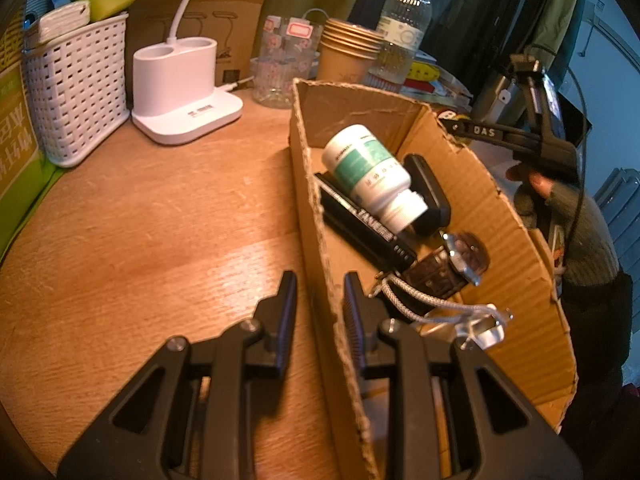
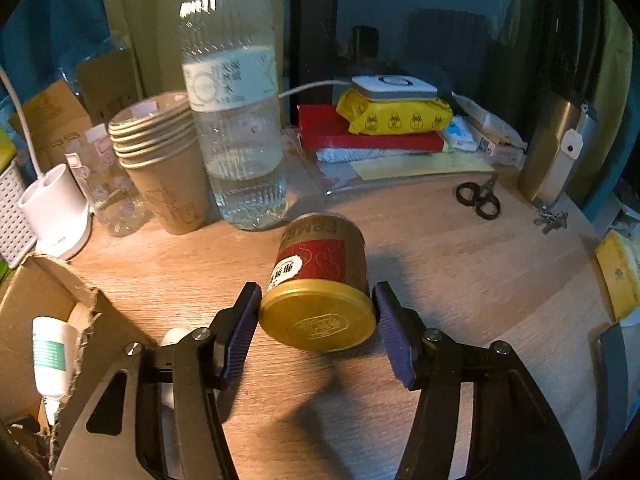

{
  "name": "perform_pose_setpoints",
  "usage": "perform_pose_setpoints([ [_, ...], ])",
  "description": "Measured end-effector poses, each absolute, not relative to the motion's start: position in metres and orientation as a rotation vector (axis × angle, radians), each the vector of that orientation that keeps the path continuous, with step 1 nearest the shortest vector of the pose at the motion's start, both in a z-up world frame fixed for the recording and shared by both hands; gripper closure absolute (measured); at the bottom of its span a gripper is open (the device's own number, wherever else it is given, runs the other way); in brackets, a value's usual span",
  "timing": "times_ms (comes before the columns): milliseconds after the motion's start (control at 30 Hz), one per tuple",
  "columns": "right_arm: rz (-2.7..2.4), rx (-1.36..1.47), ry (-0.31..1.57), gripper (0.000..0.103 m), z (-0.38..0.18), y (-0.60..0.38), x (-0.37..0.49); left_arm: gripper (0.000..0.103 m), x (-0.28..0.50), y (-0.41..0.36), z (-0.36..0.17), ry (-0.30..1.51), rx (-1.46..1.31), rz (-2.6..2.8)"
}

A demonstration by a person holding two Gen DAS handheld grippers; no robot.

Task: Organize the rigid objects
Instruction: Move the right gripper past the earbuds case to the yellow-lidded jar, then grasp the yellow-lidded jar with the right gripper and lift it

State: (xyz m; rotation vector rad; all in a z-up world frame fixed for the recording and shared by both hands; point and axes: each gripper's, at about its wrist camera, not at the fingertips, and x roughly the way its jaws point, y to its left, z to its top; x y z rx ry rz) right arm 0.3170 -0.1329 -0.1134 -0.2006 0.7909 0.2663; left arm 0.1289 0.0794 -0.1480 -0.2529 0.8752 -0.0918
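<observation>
My left gripper [image 1: 320,308] is shut on the near wall of an open cardboard box [image 1: 500,240], one finger inside and one outside. The box holds a white pill bottle [image 1: 370,172] with a green label, a black flat case [image 1: 364,224], a black pouch [image 1: 430,196] and a brown-strap watch [image 1: 464,258]. In the right wrist view a red tin with a gold lid [image 2: 320,264] lies tilted on the wooden table, lid toward me. My right gripper [image 2: 318,312] has both pads against the lid's sides. The box corner [image 2: 48,280] shows at lower left.
Behind the tin stand a water bottle [image 2: 236,120] and stacked paper cups [image 2: 164,160]. Scissors [image 2: 478,198] and keys [image 2: 552,218] lie at right, in front of a red book stack [image 2: 360,132]. A white basket [image 1: 76,96] and a white lamp base [image 1: 180,92] stand at far left.
</observation>
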Motion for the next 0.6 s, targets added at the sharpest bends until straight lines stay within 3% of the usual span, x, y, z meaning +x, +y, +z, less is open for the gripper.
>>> perform_pose_setpoints([
  [600, 0.303, -0.177, 0.676, 0.043, -0.074, -0.130, 0.265, 0.078, 0.129, 0.080, -0.148, 0.875, -0.252, -0.091],
])
